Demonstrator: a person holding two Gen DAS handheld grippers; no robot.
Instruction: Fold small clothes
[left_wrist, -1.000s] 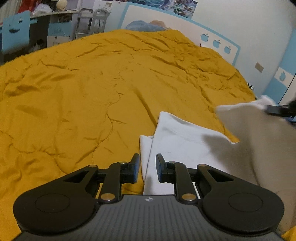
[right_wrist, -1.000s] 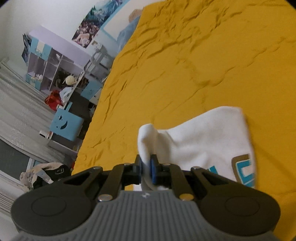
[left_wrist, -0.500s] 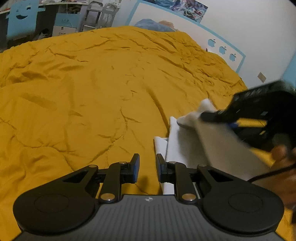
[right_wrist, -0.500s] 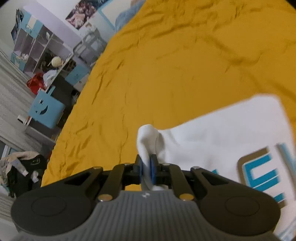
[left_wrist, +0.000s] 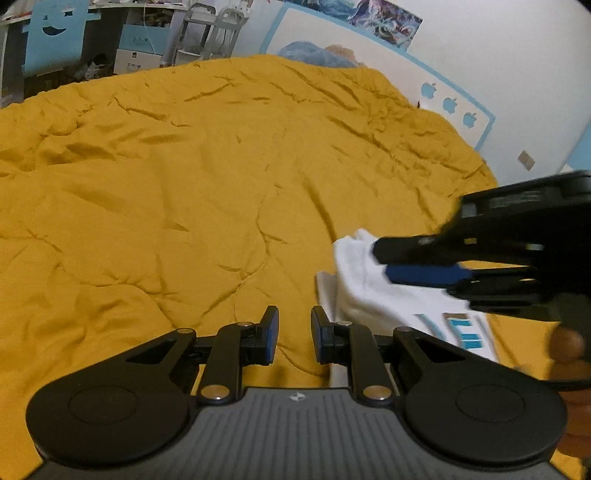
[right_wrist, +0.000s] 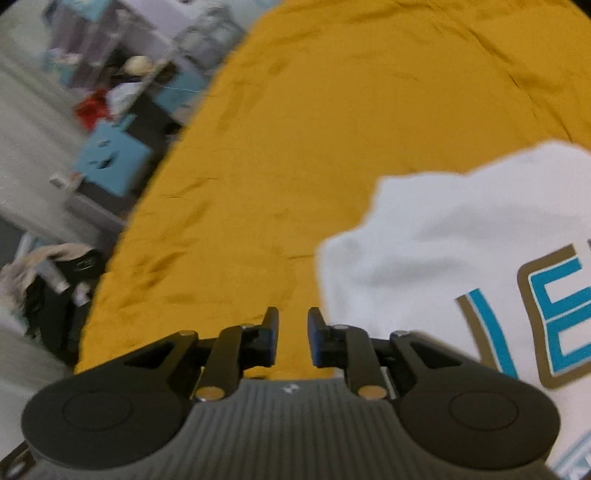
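My right gripper (right_wrist: 292, 338) — jaws opening, nothing between — sits beside the white shirt (right_wrist: 461, 236); my left gripper (left_wrist: 294, 338), parted and empty, faces open yellow bedspread (left_wrist: 184, 184)

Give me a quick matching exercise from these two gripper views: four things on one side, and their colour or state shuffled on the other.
Things:
1. bedspread
2. folded shirt
3. right gripper
4. shirt lettering

Descriptions:
A. white, lying on the bed
B. blue with a brown outline
C. mustard yellow and wrinkled
D. jaws opening, nothing between them

Pairs: 1-C, 2-A, 3-D, 4-B
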